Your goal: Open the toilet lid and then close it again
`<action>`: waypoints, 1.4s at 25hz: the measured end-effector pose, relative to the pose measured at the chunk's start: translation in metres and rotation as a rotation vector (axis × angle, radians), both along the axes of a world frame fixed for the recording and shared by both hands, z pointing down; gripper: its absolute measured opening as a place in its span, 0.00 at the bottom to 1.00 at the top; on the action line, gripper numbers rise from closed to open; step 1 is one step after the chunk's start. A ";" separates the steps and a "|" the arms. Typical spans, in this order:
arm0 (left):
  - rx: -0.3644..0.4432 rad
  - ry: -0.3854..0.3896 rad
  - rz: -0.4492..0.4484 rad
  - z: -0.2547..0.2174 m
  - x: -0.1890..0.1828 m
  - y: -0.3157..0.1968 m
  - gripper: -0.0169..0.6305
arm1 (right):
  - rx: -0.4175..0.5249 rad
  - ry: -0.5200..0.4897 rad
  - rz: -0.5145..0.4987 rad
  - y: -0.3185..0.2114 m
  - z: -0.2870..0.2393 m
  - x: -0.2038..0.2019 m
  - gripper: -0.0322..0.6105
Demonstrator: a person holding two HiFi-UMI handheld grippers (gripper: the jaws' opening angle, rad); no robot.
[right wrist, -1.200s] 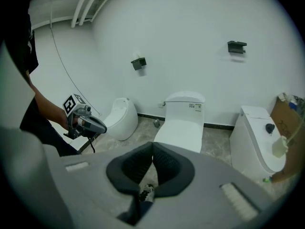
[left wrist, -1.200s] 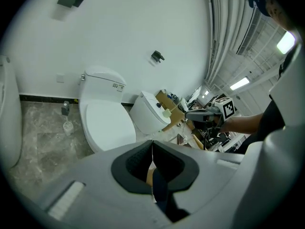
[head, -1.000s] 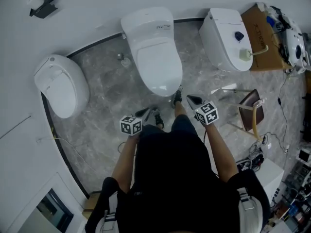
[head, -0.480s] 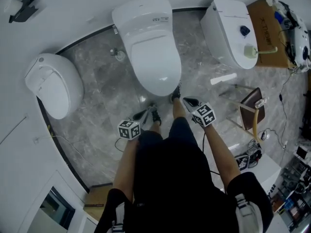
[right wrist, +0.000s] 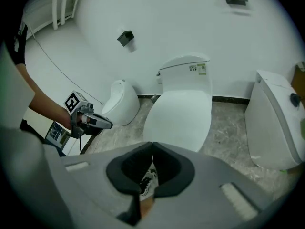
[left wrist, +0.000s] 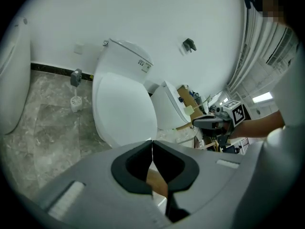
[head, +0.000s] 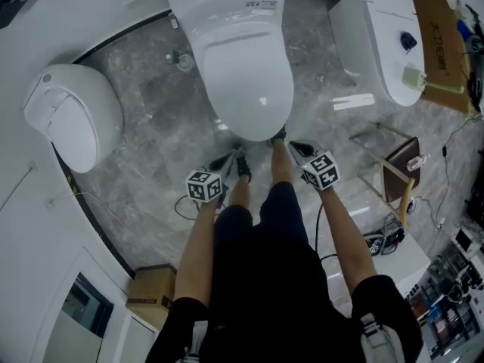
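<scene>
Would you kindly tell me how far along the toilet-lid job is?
Done: nothing visible; the white oval plastic toilet lid lies shut, and whether it was already opened cannot be told. In hand: the left claw and right claw, both shut and empty, hang short of its front edge. Left: probably lifting it, then lowering it.

Seen from overhead, the middle toilet (head: pixel 240 59) loses the back of its tank at the twelve o'clock edge, and the label (head: pixel 257 4) there is too small to read. The clutter (head: pixel 450 278) at four o'clock is a jumble — nothing tells apart. The person's torso (head: pixel 280 278) hides the floor (head: pixel 151 127) under it.
</scene>
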State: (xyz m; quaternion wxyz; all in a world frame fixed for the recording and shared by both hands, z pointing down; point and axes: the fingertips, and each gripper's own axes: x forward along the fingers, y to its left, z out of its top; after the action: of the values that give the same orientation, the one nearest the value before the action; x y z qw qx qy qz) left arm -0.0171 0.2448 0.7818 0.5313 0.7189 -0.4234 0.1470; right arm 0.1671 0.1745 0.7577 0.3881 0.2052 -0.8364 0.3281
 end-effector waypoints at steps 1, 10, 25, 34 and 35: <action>-0.011 -0.010 -0.004 0.011 -0.001 -0.001 0.04 | -0.006 0.002 -0.003 -0.001 0.010 -0.002 0.06; -0.056 0.032 -0.109 0.083 -0.010 -0.009 0.04 | -0.033 0.035 0.036 -0.011 0.092 -0.007 0.06; -0.125 0.127 -0.252 0.187 -0.004 -0.020 0.05 | -0.081 -0.014 0.189 -0.018 0.185 -0.006 0.08; -0.157 0.180 -0.296 0.212 0.006 -0.040 0.22 | -0.079 -0.034 0.186 -0.019 0.197 -0.003 0.09; -0.163 0.175 -0.307 0.213 0.005 -0.040 0.22 | -0.082 -0.032 0.183 -0.018 0.198 -0.003 0.09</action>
State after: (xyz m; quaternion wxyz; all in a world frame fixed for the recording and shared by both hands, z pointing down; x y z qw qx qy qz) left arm -0.0118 0.2048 0.9953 0.6388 0.6106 -0.4667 0.0348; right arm 0.1646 0.1561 0.9552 0.3513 0.2594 -0.8060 0.3995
